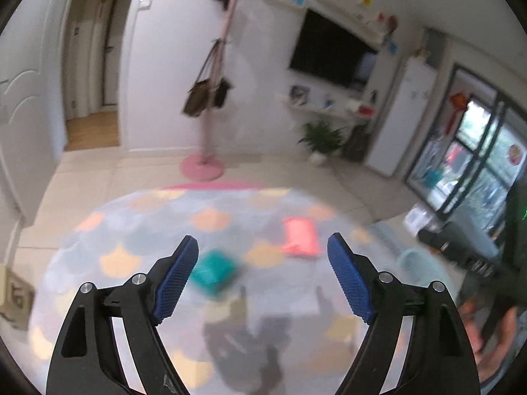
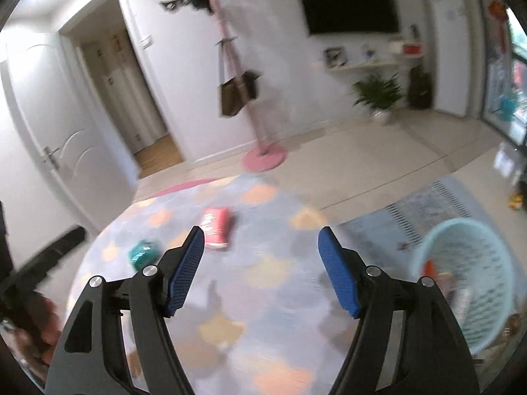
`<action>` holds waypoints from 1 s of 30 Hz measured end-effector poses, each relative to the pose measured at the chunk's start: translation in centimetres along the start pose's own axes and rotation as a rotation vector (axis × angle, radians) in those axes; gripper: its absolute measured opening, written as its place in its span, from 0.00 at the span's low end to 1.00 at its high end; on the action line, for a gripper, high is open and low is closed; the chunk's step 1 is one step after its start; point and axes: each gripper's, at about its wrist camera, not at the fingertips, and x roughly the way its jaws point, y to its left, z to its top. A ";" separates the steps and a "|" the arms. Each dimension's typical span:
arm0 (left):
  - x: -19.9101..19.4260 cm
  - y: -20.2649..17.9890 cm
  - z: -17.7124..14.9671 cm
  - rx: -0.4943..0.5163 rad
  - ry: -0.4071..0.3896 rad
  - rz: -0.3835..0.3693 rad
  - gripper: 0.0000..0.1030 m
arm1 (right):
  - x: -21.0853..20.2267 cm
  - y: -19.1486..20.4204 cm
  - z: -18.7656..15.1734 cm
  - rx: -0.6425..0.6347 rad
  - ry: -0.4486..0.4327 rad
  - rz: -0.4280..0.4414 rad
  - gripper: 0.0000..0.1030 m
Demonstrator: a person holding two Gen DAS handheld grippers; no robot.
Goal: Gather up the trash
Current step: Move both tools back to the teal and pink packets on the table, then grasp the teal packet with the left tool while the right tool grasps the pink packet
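Observation:
A red snack packet (image 1: 301, 236) and a teal packet (image 1: 214, 271) lie on a round pastel rug (image 1: 138, 230). My left gripper (image 1: 263, 276) is open and empty above the rug, the teal packet just beyond its left finger. In the right wrist view the red packet (image 2: 215, 227) and teal packet (image 2: 143, 253) lie ahead and to the left of my right gripper (image 2: 260, 270), which is open and empty. A light blue basket (image 2: 471, 276) with some items inside stands at the right; it also shows in the left wrist view (image 1: 416, 260). Both views are blurred.
A pink coat stand (image 2: 263, 158) with hanging bags rises beyond the rug. A potted plant (image 2: 378, 95) sits under a wall TV (image 2: 349, 0). A striped blue mat (image 2: 425, 207) lies by the basket. An open doorway (image 2: 145, 131) is at the left.

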 end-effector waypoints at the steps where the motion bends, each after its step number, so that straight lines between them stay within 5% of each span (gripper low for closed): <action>1: 0.8 1.2 -0.2 0.004 0.022 0.024 0.77 | 1.2 0.7 0.1 -0.002 0.021 0.011 0.66; 5: 4.8 3.5 -1.3 0.003 0.106 0.043 0.77 | 7.0 4.1 0.4 -0.025 0.133 0.083 0.66; 8: 7.0 4.1 -1.7 -0.002 0.152 0.030 0.77 | 10.1 5.7 0.1 -0.044 0.171 0.031 0.66; 18: 9.5 4.4 -3.3 0.024 0.191 0.033 0.71 | 14.9 6.3 -0.9 -0.041 0.176 0.043 0.66; 23: 9.8 3.4 -3.5 0.076 0.185 0.085 0.62 | 16.0 7.3 -1.0 -0.094 0.173 -0.044 0.65; 24: 9.9 3.2 -3.5 0.085 0.182 0.092 0.61 | 16.1 7.5 -1.0 -0.105 0.171 -0.065 0.64; 26: 9.7 2.8 -3.7 0.103 0.175 0.103 0.50 | 16.1 7.6 -1.1 -0.118 0.175 -0.075 0.41; 30: 9.3 2.8 -3.8 0.104 0.153 0.101 0.47 | 15.4 7.6 -1.2 -0.131 0.147 -0.080 0.36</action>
